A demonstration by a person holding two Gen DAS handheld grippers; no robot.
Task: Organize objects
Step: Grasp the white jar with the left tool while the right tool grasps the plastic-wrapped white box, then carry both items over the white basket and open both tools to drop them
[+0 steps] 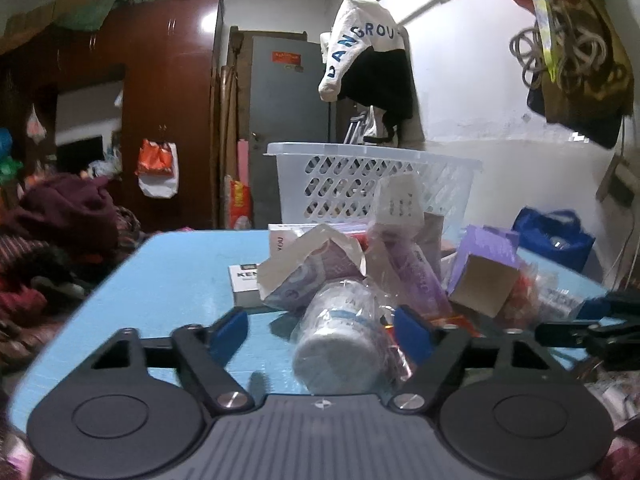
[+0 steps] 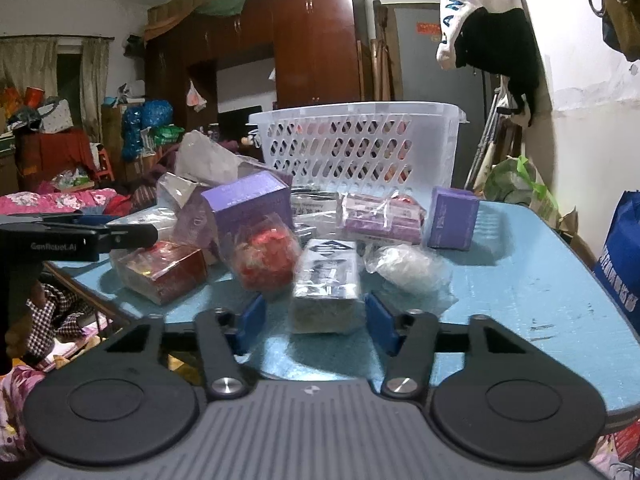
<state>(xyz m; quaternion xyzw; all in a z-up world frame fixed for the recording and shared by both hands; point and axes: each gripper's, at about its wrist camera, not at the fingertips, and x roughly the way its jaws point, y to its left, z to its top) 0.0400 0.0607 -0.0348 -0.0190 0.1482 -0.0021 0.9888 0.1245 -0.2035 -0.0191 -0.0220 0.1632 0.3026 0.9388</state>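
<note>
A pile of packaged goods lies on a blue table (image 1: 160, 280) in front of a white plastic basket (image 1: 372, 180). In the left wrist view, my left gripper (image 1: 320, 334) is open, with a plastic-wrapped white bottle (image 1: 340, 340) lying between its blue pads, not clamped. In the right wrist view, my right gripper (image 2: 316, 320) is open just short of a wrapped flat packet (image 2: 326, 284). Beside the packet are a red bagged item (image 2: 266, 258), a red box (image 2: 164, 272), purple boxes (image 2: 250, 204) and a crumpled clear bag (image 2: 408, 268). The basket (image 2: 356, 144) stands behind them.
The left gripper also shows at the left edge of the right wrist view (image 2: 80, 236). Clothes and bedding (image 1: 52, 240) lie left of the table. A wardrobe (image 1: 160, 100) and grey door (image 1: 288, 100) stand behind. A blue bag (image 2: 620, 260) hangs at the table's right.
</note>
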